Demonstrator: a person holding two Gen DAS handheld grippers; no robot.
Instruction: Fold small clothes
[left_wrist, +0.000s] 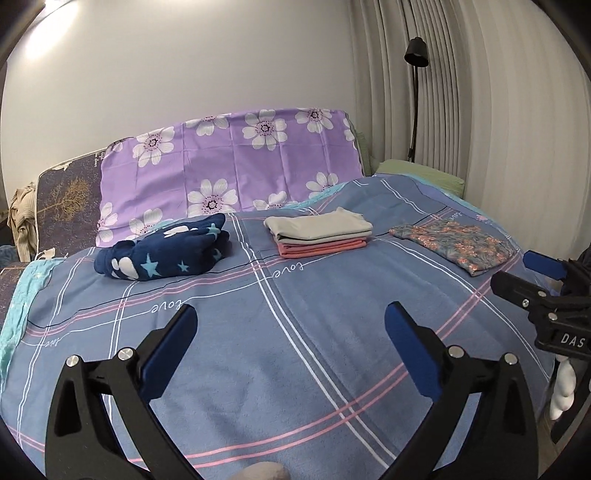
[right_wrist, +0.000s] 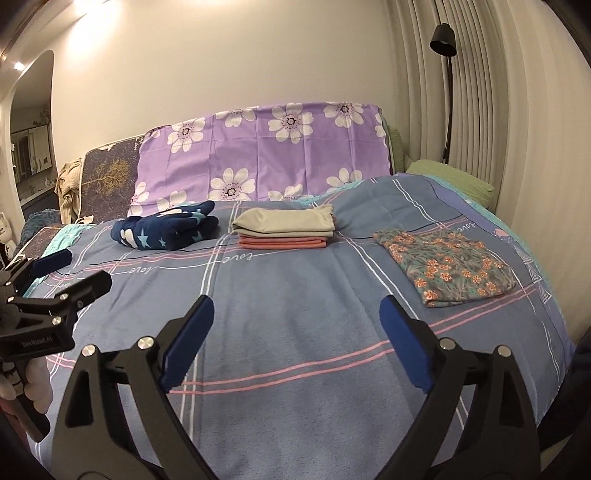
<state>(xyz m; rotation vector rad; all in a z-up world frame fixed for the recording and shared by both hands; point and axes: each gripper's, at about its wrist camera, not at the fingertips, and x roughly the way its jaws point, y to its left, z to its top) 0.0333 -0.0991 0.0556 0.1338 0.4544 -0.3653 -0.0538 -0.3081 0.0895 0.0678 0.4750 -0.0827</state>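
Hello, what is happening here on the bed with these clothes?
A person is folding small clothes with a hand-held gripper in each hand. The left hand-held gripper and the right hand-held gripper both hover open and empty above the bedspread. A folded floral garment, a beige-and-pink stack and a bunched navy star garment lie there.

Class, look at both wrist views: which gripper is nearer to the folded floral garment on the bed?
Right. The right gripper hovers open with the floral garment just ahead to its right; the left gripper, also open and empty, sits farther left, nearer the navy star-patterned bundle.
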